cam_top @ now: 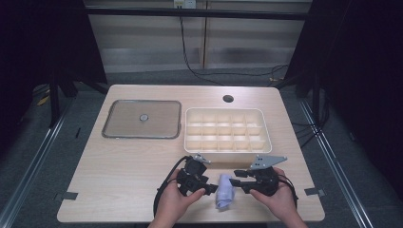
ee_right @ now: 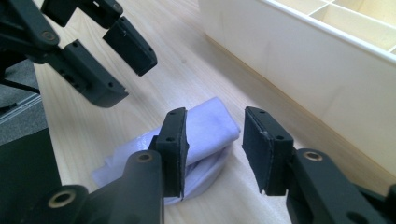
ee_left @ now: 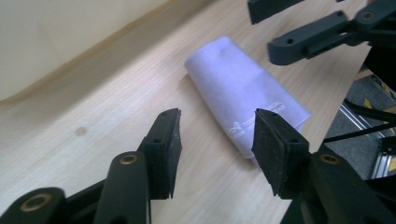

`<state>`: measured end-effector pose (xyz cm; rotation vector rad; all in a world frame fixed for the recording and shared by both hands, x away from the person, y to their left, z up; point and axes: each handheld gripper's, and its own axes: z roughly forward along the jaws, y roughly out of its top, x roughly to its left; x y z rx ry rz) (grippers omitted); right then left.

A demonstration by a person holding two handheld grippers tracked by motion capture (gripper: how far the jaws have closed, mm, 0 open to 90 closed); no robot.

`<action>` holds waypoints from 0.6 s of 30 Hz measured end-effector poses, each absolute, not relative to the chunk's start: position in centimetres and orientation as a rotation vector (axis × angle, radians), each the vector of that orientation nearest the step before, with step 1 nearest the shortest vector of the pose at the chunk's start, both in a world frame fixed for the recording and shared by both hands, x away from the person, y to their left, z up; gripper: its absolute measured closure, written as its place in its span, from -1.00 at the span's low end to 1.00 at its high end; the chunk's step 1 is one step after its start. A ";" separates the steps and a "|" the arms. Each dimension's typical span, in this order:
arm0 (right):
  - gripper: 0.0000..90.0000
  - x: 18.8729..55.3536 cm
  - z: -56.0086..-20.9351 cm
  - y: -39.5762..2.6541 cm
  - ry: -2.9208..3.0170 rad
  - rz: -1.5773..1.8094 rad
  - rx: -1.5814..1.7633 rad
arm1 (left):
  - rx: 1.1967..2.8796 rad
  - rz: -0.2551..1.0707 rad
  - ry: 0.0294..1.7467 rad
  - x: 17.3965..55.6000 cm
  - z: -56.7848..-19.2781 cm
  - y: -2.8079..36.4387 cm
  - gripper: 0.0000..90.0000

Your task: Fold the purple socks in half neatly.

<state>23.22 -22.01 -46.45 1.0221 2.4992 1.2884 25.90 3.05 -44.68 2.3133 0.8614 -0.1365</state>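
Your left gripper (cam_top: 211, 183) and your right gripper (cam_top: 237, 179) sit low over the near edge of the table (cam_top: 123, 166), facing each other with the folded pale lilac cloth (cam_top: 225, 191) lying between them. The cloth rests flat on the wood, just in front of the cream divided box (cam_top: 228, 130), and neither set of pads presses on it.

In the left gripper view, your left jaws stand partly apart, with one corner of the cloth (ee_left: 243, 91) lying just beyond the tips; nothing is pinched. In the right gripper view, your right jaws also stand apart, the rolled end of the cloth (ee_right: 205, 130) showing in the gap behind them, free of both pads.

The lid with a knob (cam_top: 142, 118) lies flat to the left of the box, well apart from your hands.
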 end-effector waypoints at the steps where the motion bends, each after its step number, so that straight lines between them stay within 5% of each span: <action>1: 0.30 23.2 -46.4 -22.0 2.501 1.286 1.028 | 2.307 -0.132 0.872 25.9 -44.7 3.2 0.12; 18: 0.10 22.7 -46.9 -22.1 2.522 1.253 1.123 | 2.326 0.045 0.861 26.7 -46.7 7.3 -0.23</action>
